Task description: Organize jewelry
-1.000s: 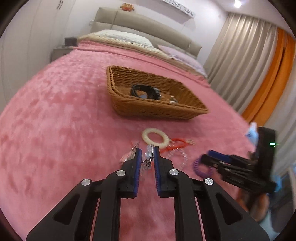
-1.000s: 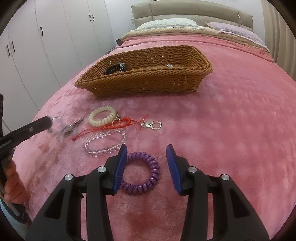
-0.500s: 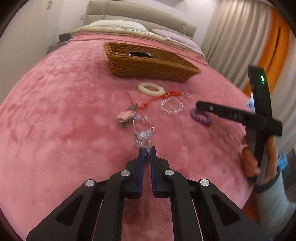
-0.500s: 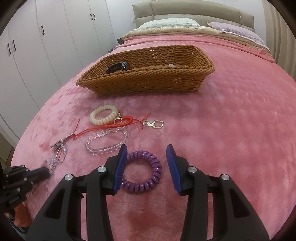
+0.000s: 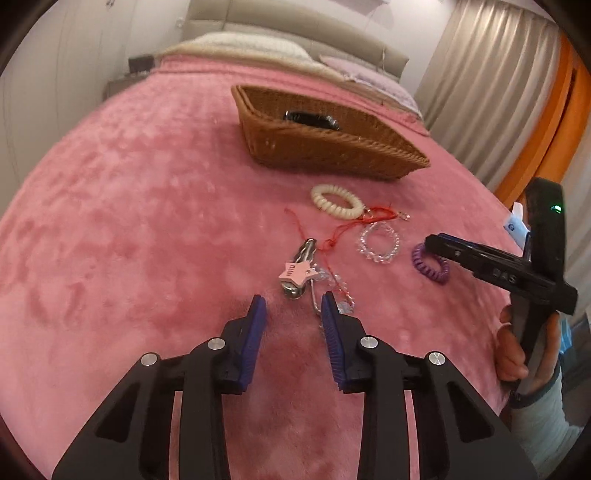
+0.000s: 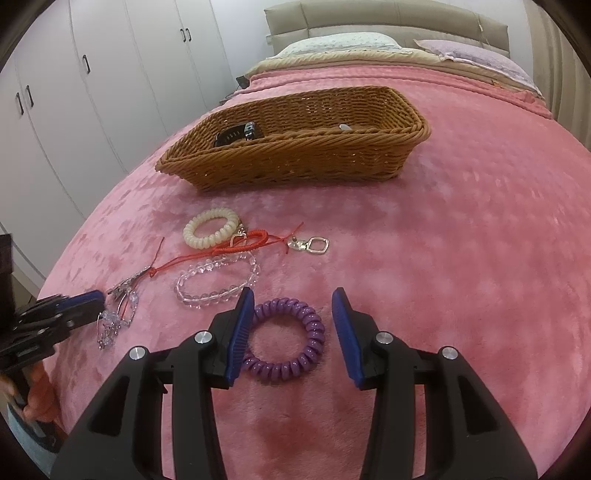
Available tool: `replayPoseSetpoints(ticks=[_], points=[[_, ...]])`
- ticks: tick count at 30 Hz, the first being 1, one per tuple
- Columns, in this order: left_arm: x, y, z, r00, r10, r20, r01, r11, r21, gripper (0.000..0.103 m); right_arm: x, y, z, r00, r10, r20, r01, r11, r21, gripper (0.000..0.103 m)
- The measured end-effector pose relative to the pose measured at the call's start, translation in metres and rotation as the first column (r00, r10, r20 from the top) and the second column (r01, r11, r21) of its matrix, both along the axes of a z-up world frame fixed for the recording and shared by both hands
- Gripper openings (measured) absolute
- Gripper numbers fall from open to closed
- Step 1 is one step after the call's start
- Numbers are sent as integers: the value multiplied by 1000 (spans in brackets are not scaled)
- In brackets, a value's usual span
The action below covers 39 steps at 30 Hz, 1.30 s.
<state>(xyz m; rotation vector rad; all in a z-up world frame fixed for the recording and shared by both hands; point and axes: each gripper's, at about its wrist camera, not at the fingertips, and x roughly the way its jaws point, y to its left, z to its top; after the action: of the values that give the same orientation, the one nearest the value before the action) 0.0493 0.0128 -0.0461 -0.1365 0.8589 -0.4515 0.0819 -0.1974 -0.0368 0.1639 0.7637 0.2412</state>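
Note:
My left gripper [image 5: 293,304] hangs low over the pink blanket, its jaws opening with nothing pressed between them. A pink star hair clip [image 5: 295,275] lies just beyond its tips, and a clear crystal charm [image 5: 341,293] rests beside the right finger. My right gripper [image 6: 293,297] stands open, straddling a purple coil bracelet [image 6: 312,325] that lies flat on the blanket. Further off lie a clear bead bracelet [image 6: 207,295], a red cord [image 6: 192,258], a cream coil bracelet [image 6: 192,236] and a silver clasp [image 6: 314,245]. The wicker basket [image 6: 295,162] beyond holds a black watch [image 6: 236,134].
The bed's pillows and headboard [image 6: 369,22] lie beyond the basket. White wardrobe doors [image 6: 92,92] stand on one side and curtains [image 5: 498,92] on the other. A hand and sleeve [image 5: 532,369] hold the right gripper near the bed's edge.
The left gripper, shut on the crystal charm, dragged it out of the pile toward me, then dropped lower and opened, leaving the charm on the blanket. The right gripper has not moved.

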Motion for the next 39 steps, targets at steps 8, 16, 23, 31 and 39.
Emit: replayPoseSetpoints(ticks=[8, 16, 23, 31, 39], points=[[30, -9, 0, 998, -38, -52, 38, 999, -15, 21, -2, -3, 1, 1000, -3, -1, 3, 1000, 26, 41], [17, 36, 17, 999, -4, 52, 20, 952, -305, 21, -2, -14, 3, 1000, -3, -5, 3, 996, 87, 41], [17, 27, 12, 999, 21, 47, -8, 965, -262, 21, -6, -7, 1, 999, 25, -30, -24, 999, 35, 41], [25, 50, 4, 998, -64, -1, 54, 861, -506, 22, -6, 5, -5, 998, 38, -44, -40, 999, -31, 41], [24, 52, 2, 1000, -21, -11, 13, 870, -492, 13, -5, 6, -6, 998, 37, -45, -39, 998, -44, 41]])
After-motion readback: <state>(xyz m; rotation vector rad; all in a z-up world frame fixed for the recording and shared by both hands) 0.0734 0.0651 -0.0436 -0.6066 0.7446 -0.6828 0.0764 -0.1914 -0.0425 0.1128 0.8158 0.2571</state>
